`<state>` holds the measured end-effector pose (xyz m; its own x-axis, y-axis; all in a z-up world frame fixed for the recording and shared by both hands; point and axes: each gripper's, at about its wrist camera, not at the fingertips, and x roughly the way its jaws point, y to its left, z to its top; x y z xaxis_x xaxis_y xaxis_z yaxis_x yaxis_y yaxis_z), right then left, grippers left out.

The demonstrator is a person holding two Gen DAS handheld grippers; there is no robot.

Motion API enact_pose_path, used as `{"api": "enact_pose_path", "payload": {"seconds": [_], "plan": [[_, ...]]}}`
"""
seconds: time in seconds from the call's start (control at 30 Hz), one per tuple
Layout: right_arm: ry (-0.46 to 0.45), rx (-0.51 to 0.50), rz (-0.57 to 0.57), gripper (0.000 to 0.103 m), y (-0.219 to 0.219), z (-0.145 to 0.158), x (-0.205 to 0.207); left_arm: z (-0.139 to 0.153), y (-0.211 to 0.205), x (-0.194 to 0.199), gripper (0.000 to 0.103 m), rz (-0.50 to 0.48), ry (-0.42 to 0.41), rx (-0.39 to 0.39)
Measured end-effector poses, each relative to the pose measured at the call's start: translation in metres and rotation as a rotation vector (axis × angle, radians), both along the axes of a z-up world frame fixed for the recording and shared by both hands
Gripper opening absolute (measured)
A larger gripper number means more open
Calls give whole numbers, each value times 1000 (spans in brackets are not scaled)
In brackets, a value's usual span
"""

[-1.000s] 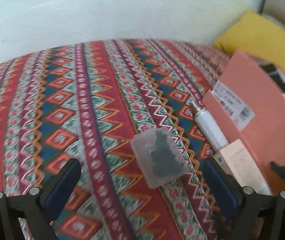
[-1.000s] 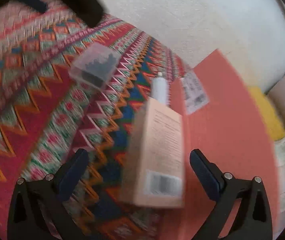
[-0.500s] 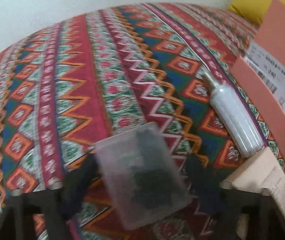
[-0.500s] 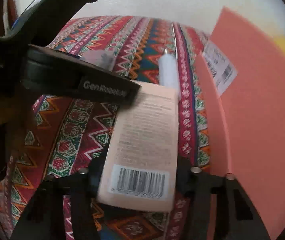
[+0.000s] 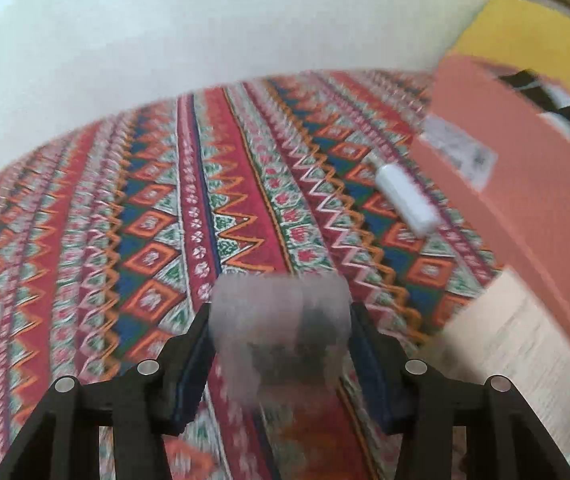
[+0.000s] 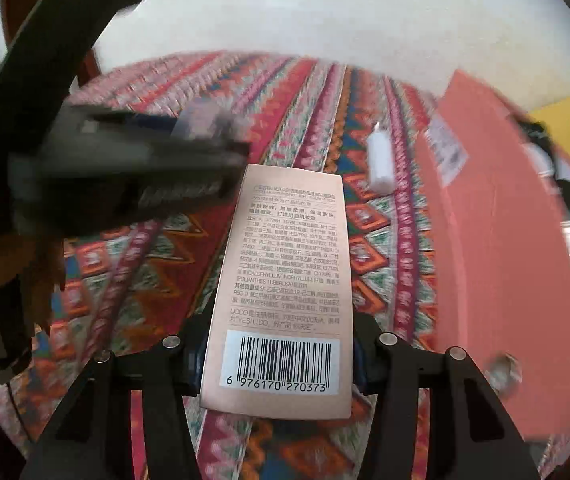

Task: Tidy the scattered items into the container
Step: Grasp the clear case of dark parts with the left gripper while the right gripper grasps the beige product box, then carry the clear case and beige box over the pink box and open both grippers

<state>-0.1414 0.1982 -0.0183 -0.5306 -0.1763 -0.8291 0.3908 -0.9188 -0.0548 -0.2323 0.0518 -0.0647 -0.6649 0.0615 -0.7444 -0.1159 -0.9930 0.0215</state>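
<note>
My left gripper is shut on a small clear plastic case with dark contents, held above the patterned cloth. My right gripper is shut on a tall beige carton with a barcode, lifted off the cloth. In the left wrist view that beige carton shows at the lower right. The left gripper's arm with the clear case crosses the right wrist view's upper left. A white tube lies on the cloth beside the salmon cardboard box, which holds dark and teal items.
The patterned red, blue and orange cloth covers the surface. A white wall rises behind it. A yellow cushion sits behind the box. The white tube and salmon box lie right of the carton.
Both grippers closed: the left on the clear case, the right on the beige carton. Both items have been lifted off the cloth, and the views have pulled back.
</note>
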Motion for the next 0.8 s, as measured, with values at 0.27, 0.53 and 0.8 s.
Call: {"api": "enact_pose_path", "payload": {"seconds": [0.27,0.53,0.8], "plan": [[154,-31,-44,55,43,84,77,69,26,77,56,-64,152,40],[290,-95,-139,55,58,135,125,79,30,97,80,-75,177,6],[270,-207,-172,55,67,112,85,-10,12,35,91,-104,-14,-49]]}}
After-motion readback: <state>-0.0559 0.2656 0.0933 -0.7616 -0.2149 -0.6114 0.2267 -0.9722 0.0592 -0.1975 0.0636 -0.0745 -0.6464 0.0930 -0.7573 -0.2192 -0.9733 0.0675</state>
